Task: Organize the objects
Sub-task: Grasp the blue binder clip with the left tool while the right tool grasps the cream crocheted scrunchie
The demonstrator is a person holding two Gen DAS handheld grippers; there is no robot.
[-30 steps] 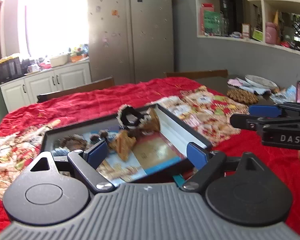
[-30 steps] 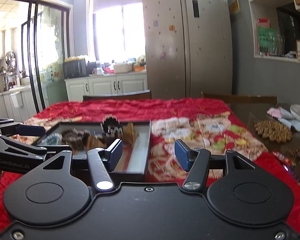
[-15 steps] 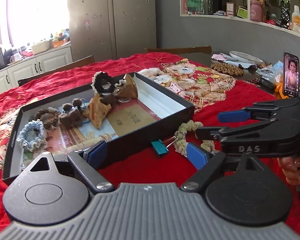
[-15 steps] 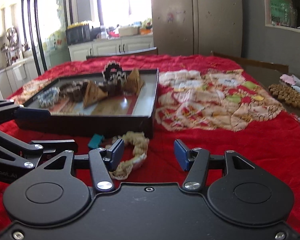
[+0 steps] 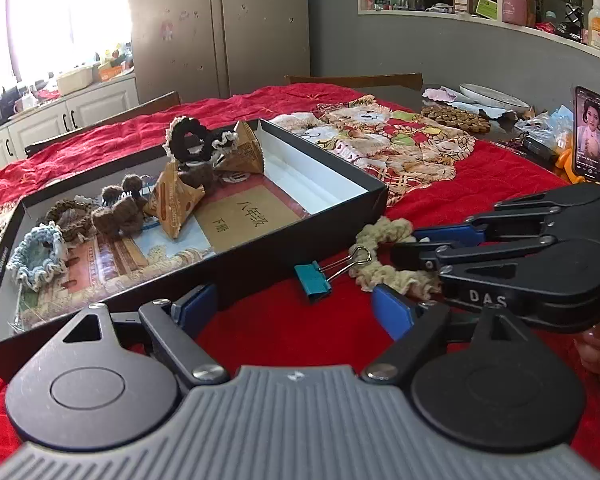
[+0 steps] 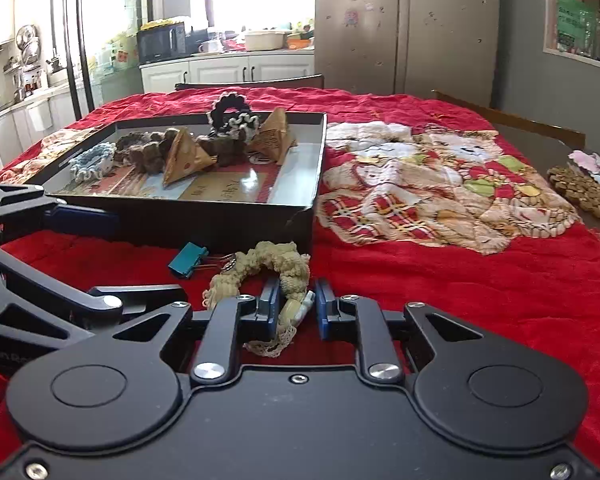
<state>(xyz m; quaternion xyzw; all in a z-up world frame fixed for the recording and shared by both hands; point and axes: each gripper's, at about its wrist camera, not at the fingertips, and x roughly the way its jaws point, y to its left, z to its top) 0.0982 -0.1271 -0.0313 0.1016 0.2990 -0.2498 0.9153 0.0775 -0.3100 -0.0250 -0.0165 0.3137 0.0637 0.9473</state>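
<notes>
The near part of the cream scrunchie lay hidden behind the right gripper, so whether both pads pressed it stayed unclear. Beside that scrunchie, the black box was partly covered by the left gripper. The hand was cut by the frame edge.

box on tbl | clip + scrunchie in front of box, clip left

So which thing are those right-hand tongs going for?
Find the shallow black cardboard box on the red blanket. Just in front of its near wall lies a beige crocheted hair scrunchie, between the right tongs, which have just been closing. It touches the teal binder clip; other scrunchies sit inside the box.
</notes>
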